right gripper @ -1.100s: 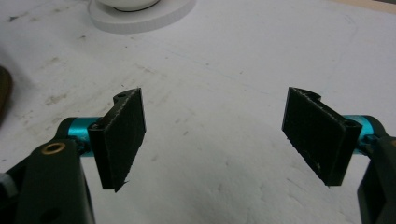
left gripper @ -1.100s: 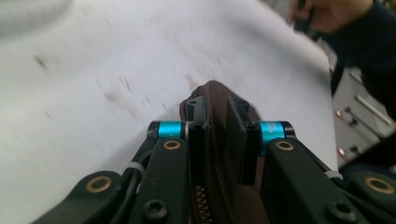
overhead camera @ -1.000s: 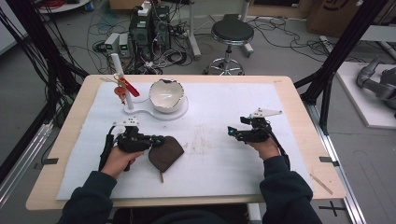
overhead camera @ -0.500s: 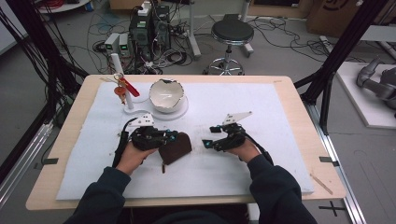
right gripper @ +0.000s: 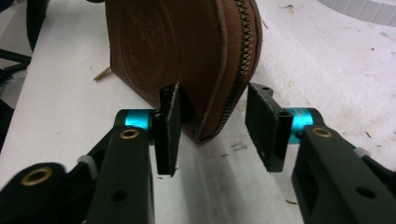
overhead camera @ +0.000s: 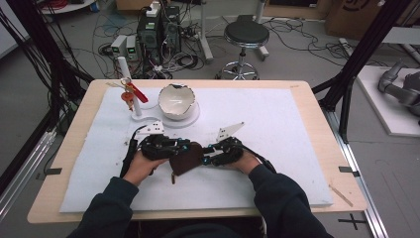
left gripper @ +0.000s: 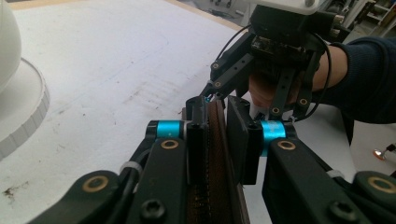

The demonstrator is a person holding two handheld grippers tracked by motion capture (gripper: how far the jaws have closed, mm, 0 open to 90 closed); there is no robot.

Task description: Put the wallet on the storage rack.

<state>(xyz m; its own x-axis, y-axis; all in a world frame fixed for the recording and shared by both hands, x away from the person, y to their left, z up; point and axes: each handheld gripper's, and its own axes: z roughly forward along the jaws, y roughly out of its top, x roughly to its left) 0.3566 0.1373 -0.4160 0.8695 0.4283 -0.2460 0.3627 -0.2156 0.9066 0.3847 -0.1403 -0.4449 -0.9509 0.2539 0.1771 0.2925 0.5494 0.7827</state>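
A brown leather zip pouch (overhead camera: 185, 158) stands on edge just over the white mat, between my two hands. My left gripper (overhead camera: 189, 148) is shut on its left end; in the left gripper view the pouch (left gripper: 217, 140) sits between the pads (left gripper: 198, 135), whose jaws have just been easing open a little. My right gripper (overhead camera: 204, 155) comes in from the right. In the right gripper view the pouch's rounded end (right gripper: 187, 56) lies between its closing jaws: the left pad (right gripper: 169, 126) is at the leather, while the right pad (right gripper: 264, 126) stands off the zip edge.
A cracked white bowl (overhead camera: 176, 99) sits on a round white base (overhead camera: 192, 119) behind the grippers. Left of it rises a white post (overhead camera: 130, 84) with a red tag (overhead camera: 134, 93). The white mat (overhead camera: 297, 129) covers most of the wooden table (overhead camera: 317, 99).
My right gripper has moved left to the pouch and its jaws have narrowed around the pouch's end. My left gripper shifted right with the pouch, then kept still.
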